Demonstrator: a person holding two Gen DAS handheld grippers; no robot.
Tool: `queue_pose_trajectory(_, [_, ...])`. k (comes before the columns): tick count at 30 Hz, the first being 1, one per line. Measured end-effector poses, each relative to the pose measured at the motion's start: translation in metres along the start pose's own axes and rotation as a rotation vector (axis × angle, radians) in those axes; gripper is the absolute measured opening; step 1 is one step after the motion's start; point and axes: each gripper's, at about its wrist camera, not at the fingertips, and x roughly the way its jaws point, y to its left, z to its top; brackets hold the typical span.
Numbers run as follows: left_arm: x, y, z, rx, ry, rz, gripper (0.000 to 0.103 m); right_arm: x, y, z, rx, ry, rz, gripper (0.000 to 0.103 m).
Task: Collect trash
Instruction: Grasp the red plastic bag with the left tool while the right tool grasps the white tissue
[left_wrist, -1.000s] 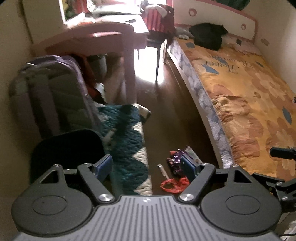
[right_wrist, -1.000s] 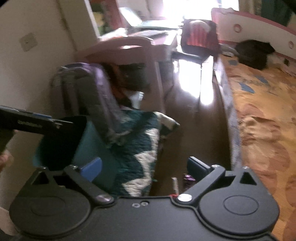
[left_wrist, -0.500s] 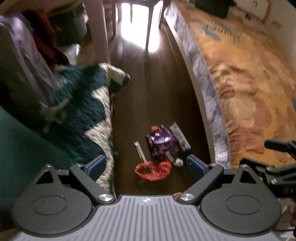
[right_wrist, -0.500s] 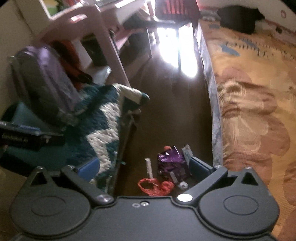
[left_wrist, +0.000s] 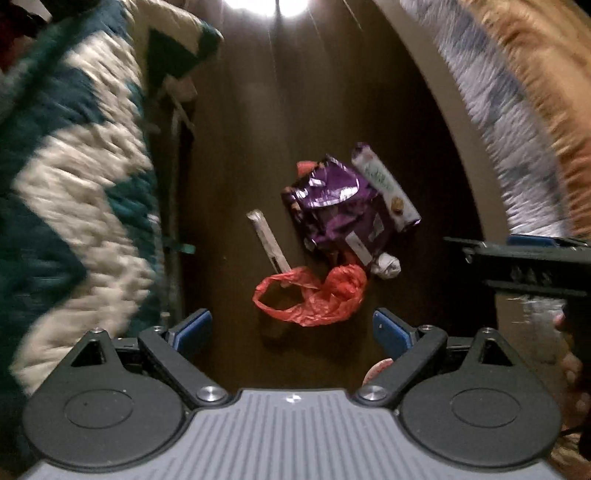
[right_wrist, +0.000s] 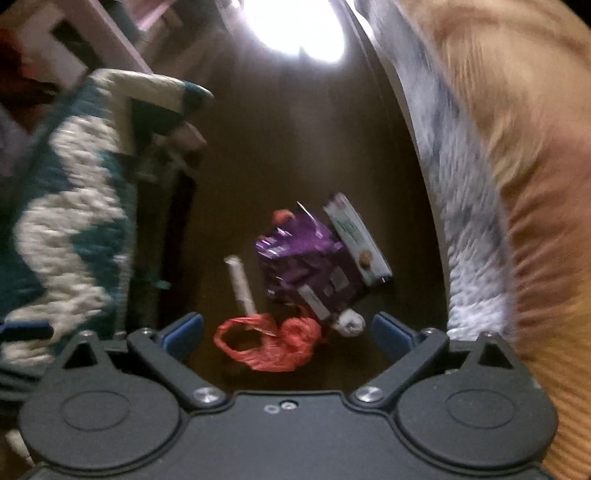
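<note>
Both grippers point down over floor trash: left gripper spread wide and empty, right gripper empty, jaws narrowing above the red bag.

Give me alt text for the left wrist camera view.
A small pile of trash lies on the dark floor: a red plastic bag, a purple wrapper and a pale stick. The left tool, open, hangs above it.

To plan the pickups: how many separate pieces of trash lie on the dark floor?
5 visible: crumpled purple foil bag, white-green flat wrapper along its bed side, slim beige stick packet, crumpled red plastic bag nearest, small white paper wad. An orange scrap behind the purple bag may be another.
</note>
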Motion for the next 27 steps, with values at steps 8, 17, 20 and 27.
queue_pose_trajectory(8, [0.123,-0.029,0.006,0.032,0.036,-0.032,0.094,0.122,-0.045,-0.018,0.103,0.054,-0.055,0.089])
queue_pose_trajectory(17, [0.224,-0.043,0.013,0.016,0.103,-0.066,0.094,0.213,-0.078,-0.042,0.183,0.100,-0.072,0.084])
queue_pose_trajectory(20, [0.244,-0.049,0.012,0.028,0.114,-0.074,0.094,0.234,-0.086,-0.047,0.203,0.118,-0.073,0.082])
queue_pose_trajectory(27, [0.285,-0.065,0.009,0.060,0.135,-0.088,0.094,0.264,-0.098,-0.055,0.209,0.134,-0.070,0.079])
